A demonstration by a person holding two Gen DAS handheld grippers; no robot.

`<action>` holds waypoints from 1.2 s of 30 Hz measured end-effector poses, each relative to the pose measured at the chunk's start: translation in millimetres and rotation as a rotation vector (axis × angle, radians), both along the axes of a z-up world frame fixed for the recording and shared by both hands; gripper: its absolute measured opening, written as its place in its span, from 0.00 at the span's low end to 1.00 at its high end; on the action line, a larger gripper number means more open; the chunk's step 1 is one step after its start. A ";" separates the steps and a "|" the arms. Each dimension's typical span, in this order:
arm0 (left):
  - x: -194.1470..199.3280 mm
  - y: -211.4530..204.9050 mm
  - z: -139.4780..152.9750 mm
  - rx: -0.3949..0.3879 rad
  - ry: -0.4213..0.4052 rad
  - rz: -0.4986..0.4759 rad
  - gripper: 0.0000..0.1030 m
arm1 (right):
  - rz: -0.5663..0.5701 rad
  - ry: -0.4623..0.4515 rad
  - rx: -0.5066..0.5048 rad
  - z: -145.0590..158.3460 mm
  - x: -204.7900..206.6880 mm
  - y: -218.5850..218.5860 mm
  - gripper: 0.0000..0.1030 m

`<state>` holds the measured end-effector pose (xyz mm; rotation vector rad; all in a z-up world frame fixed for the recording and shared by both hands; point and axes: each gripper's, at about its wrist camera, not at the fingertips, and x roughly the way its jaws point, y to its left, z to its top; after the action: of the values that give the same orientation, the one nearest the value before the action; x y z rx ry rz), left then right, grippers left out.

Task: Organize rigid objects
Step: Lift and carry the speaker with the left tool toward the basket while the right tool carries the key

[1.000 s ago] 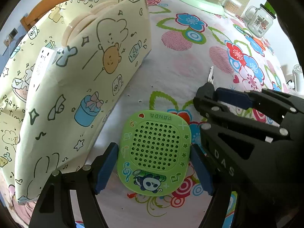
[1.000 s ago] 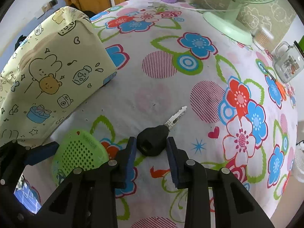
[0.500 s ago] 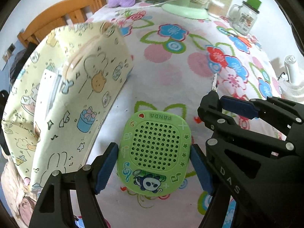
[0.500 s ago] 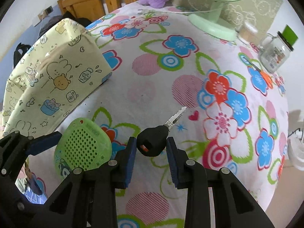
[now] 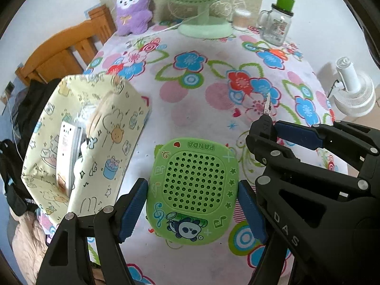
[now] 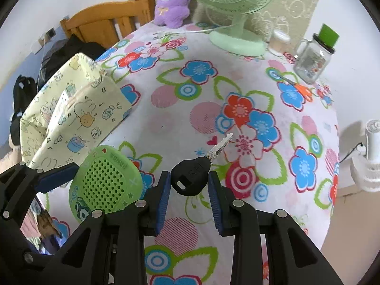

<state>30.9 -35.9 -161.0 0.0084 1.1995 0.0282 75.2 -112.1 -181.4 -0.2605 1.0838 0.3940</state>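
My left gripper (image 5: 192,204) is shut on a green panda speaker (image 5: 193,190), its blue pads pressing both sides, held above the floral tablecloth (image 5: 190,109). My right gripper (image 6: 189,190) is shut on a black-headed key (image 6: 192,178) whose silver blade points away from me. In the right wrist view the green panda speaker (image 6: 104,187) and the left gripper's fingers (image 6: 57,175) show at lower left. In the left wrist view the key (image 5: 266,118) sits in the right gripper at the right. A yellow cartoon-print storage bag (image 5: 78,137) stands open at the left, with a white box and other items inside.
At the table's far end stand a green fan (image 6: 237,38), a purple plush toy (image 6: 172,2) and a glass mug with a green lid (image 6: 313,59). A wooden chair (image 6: 102,26) is behind the table. A white fan (image 6: 370,156) stands off the table's right edge.
Both grippers have risen from the tablecloth with the speaker and the key held; the table and bag look farther away, and the far end of the table has come into view.
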 end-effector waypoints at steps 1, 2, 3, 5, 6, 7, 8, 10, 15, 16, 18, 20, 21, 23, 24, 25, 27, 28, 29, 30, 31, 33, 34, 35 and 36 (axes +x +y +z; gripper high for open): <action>-0.2 -1.6 2.8 0.000 -0.003 -0.007 0.76 | -0.006 -0.001 0.001 2.7 -1.2 -1.7 0.34; -1.1 -2.9 6.0 0.000 -0.007 -0.014 0.76 | -0.012 -0.005 0.001 5.9 -2.6 -3.5 0.34; -2.1 -3.9 8.8 0.001 -0.010 -0.020 0.76 | -0.020 -0.009 0.002 9.4 -3.8 -5.1 0.34; -2.7 -6.3 15.5 0.004 -0.021 -0.033 0.76 | -0.033 -0.017 0.004 15.8 -5.9 -7.6 0.34; -2.9 -7.3 19.1 0.005 -0.027 -0.040 0.76 | -0.041 -0.024 0.006 20.0 -7.3 -9.2 0.34; -2.9 -8.2 23.0 0.008 -0.035 -0.047 0.76 | -0.048 -0.029 0.007 23.6 -8.2 -10.2 0.34; -2.8 -9.0 26.8 0.010 -0.042 -0.055 0.76 | -0.054 -0.034 0.008 26.6 -9.2 -10.7 0.34; -3.1 -9.2 33.6 0.011 -0.055 -0.066 0.76 | -0.066 -0.046 0.011 34.1 -11.4 -11.9 0.34; -2.8 -8.2 47.3 0.013 -0.081 -0.088 0.76 | -0.088 -0.070 0.018 50.0 -13.9 -12.2 0.34; -2.6 -7.2 50.1 0.012 -0.087 -0.091 0.76 | -0.091 -0.074 0.020 52.3 -13.9 -11.6 0.34; -2.3 -4.6 54.2 0.009 -0.094 -0.096 0.76 | -0.097 -0.079 0.026 57.7 -14.4 -9.6 0.34; -2.3 -0.6 59.3 0.012 -0.104 -0.098 0.76 | -0.099 -0.087 0.032 62.2 -15.0 -6.2 0.34; -2.4 1.2 60.9 0.013 -0.107 -0.099 0.76 | -0.100 -0.091 0.033 64.2 -15.4 -4.1 0.34; -1.8 5.5 63.6 0.015 -0.113 -0.103 0.76 | -0.105 -0.096 0.034 67.2 -15.5 0.3 0.34; -1.3 8.1 65.2 0.017 -0.116 -0.105 0.76 | -0.107 -0.099 0.036 68.6 -15.4 2.6 0.34; -1.3 10.4 66.1 0.019 -0.119 -0.106 0.76 | -0.108 -0.103 0.038 69.8 -15.3 4.9 0.34; -0.8 15.6 67.9 0.020 -0.123 -0.111 0.76 | -0.112 -0.106 0.040 71.6 -15.3 10.2 0.34; -1.0 18.0 68.2 0.021 -0.124 -0.113 0.76 | -0.114 -0.108 0.041 72.3 -15.4 12.8 0.34; -0.7 20.4 68.9 0.021 -0.125 -0.114 0.76 | -0.116 -0.110 0.042 72.9 -15.4 15.2 0.34; -0.6 23.3 69.7 0.022 -0.127 -0.117 0.76 | -0.118 -0.111 0.043 73.6 -15.5 18.6 0.34; -0.4 26.6 70.5 0.024 -0.129 -0.120 0.76 | -0.121 -0.113 0.044 74.2 -15.8 21.6 0.34; -0.1 31.7 71.7 0.025 -0.131 -0.126 0.76 | -0.126 -0.115 0.046 75.2 -15.8 26.3 0.34; 0.0 34.7 72.4 0.025 -0.132 -0.130 0.76 | -0.130 -0.115 0.047 75.8 -15.9 29.0 0.34; 0.3 36.8 72.9 0.023 -0.132 -0.133 0.76 | -0.134 -0.114 0.049 76.4 -15.8 31.6 0.34; 0.7 39.4 73.8 0.017 -0.132 -0.136 0.76 | -0.137 -0.113 0.051 77.0 -15.6 33.4 0.34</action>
<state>31.5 3.5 -87.3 0.1015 1.0641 -0.0796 59.6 -78.7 -104.4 -0.1610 0.9730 0.2807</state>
